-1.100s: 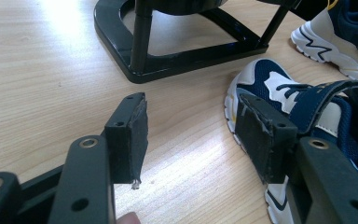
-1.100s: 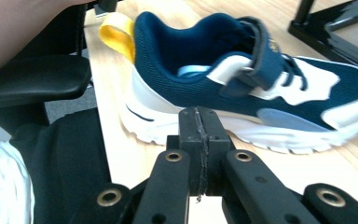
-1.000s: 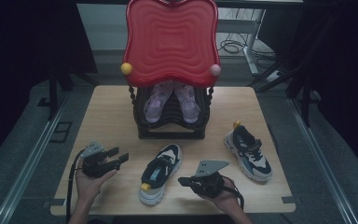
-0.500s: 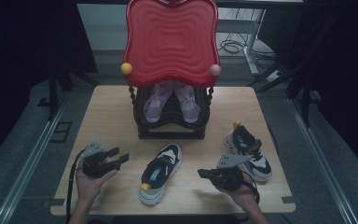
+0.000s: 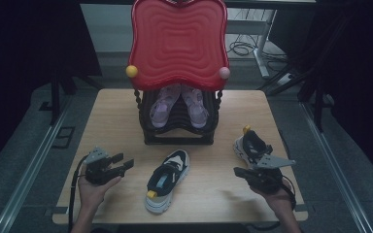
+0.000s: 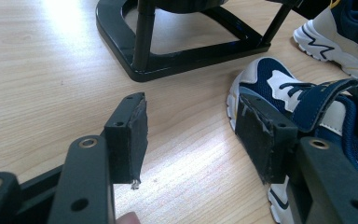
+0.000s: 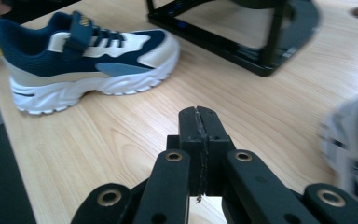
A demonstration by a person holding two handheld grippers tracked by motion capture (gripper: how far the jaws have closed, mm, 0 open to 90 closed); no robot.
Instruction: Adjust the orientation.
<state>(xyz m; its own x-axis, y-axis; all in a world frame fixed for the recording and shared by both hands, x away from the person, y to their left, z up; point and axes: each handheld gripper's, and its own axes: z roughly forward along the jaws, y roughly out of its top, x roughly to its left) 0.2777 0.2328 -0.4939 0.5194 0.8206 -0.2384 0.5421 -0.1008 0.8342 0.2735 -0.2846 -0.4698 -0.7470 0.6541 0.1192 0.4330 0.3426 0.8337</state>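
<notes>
Right gripper [image 5: 240, 171], jaws pressed together and empty, just beside the right-hand sneaker [image 5: 250, 146], well right of the middle sneaker [image 5: 167, 179].

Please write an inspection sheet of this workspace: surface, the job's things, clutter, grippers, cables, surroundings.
Surface: wooden table, bare around the items.
Job's things: one sneaker lies mid-table; second sneaker near the right edge; purple shoes sit on the black rack under a red tray.
Clutter: nothing seen.
Grippers: left gripper open, holding nothing; right gripper shut, holding nothing.
Cables: one trails from the left gripper; more on the floor behind.
Surroundings: dark; metal rails beside the table.
</notes>
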